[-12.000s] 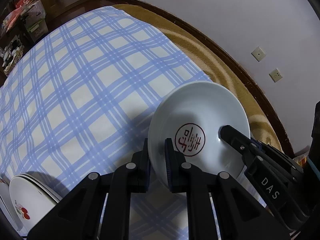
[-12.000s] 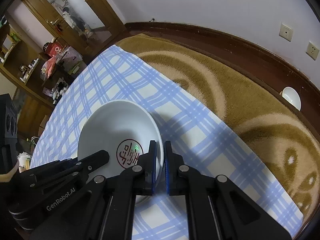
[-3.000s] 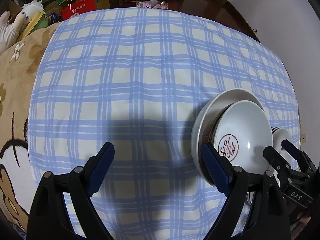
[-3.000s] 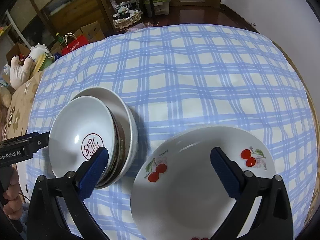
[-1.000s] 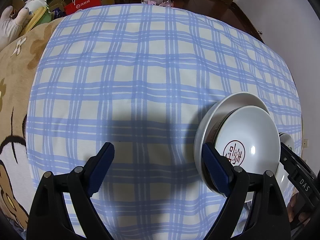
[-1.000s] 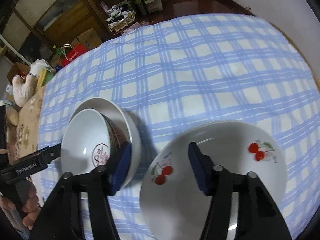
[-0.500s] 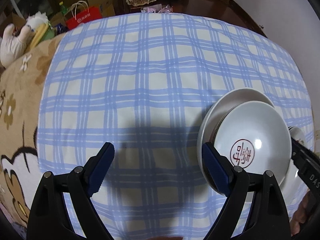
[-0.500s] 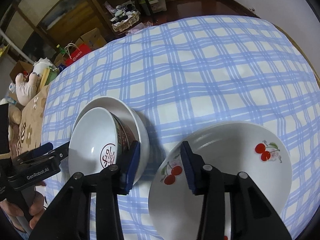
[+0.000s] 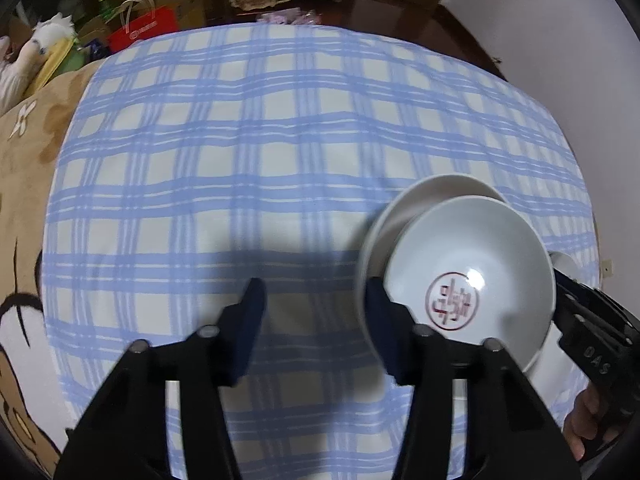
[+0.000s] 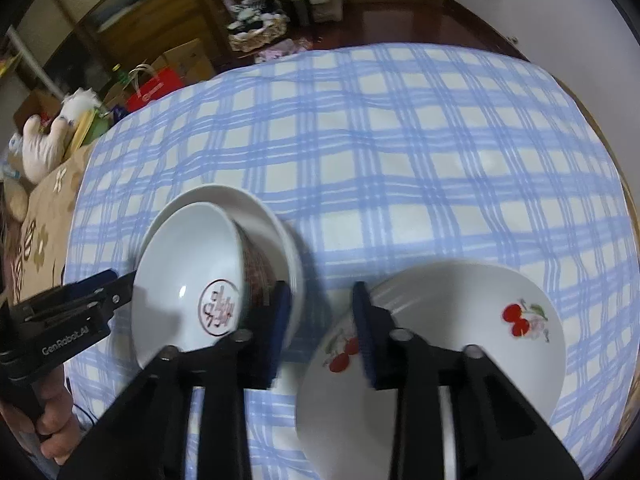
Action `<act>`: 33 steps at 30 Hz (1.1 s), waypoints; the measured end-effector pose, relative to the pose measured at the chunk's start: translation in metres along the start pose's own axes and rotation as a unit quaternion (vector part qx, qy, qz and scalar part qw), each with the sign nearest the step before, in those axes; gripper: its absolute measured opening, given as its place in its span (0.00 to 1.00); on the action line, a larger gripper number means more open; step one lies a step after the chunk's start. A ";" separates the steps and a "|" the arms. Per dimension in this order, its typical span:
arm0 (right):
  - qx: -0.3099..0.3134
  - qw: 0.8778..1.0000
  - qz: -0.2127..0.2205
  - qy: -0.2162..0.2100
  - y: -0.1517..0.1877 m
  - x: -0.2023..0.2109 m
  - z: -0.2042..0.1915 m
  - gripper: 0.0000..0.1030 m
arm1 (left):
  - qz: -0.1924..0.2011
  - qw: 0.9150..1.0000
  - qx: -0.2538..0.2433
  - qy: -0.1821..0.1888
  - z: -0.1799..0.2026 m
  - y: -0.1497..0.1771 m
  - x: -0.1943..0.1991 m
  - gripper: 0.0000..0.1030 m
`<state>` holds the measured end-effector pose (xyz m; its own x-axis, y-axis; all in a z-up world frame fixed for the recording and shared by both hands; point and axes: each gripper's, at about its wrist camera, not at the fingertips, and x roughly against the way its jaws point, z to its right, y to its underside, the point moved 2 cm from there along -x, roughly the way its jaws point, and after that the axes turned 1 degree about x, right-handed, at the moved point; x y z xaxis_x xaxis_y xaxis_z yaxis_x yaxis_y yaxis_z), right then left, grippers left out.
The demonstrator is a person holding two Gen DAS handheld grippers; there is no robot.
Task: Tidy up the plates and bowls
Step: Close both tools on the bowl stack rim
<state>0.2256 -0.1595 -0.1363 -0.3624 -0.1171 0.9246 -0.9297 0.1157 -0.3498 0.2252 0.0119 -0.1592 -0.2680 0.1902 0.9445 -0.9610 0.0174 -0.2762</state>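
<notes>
Bowls, white glazed ceramic with red seal [image 10: 192, 284], nested beside cherry-printed white plates [image 10: 480, 320] on blue-checked surface [image 10: 400, 160]; left tool [image 9: 316, 312] and right tool [image 10: 318, 312] half-open, empty: best centred on rim, closed gently.

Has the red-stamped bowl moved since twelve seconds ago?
Yes. The red-stamped bowl, then gripped by both grippers, now sits nested in a wider bowl on the checked cloth, beside the cherry plate.

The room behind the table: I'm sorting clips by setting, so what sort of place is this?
Most likely a lived-in home, perhaps a dining or living room. A blue checked tablecloth carries household crockery, and behind it stand wooden furniture, a red shopping bag and a plush toy.
</notes>
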 end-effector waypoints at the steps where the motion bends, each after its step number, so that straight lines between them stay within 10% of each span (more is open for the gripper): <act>1: 0.000 1.000 0.001 0.002 0.000 0.000 -0.002 0.20 | 0.001 1.000 -0.003 0.004 0.002 0.000 0.000 0.36; 8: -0.022 1.000 0.006 0.001 0.000 -0.004 -0.009 0.07 | 0.009 0.999 -0.023 0.028 0.011 0.000 -0.001 0.12; 33: -0.086 0.996 -0.001 -0.031 0.004 -0.007 0.000 0.09 | -0.004 1.000 0.011 0.026 0.009 -0.003 -0.005 0.08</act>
<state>0.2248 -0.1584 -0.1445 -0.3694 -0.1777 0.9121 -0.9072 0.2818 -0.3125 0.2288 0.0020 -0.1620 -0.2561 0.2406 0.9362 -0.9647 -0.0018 -0.2634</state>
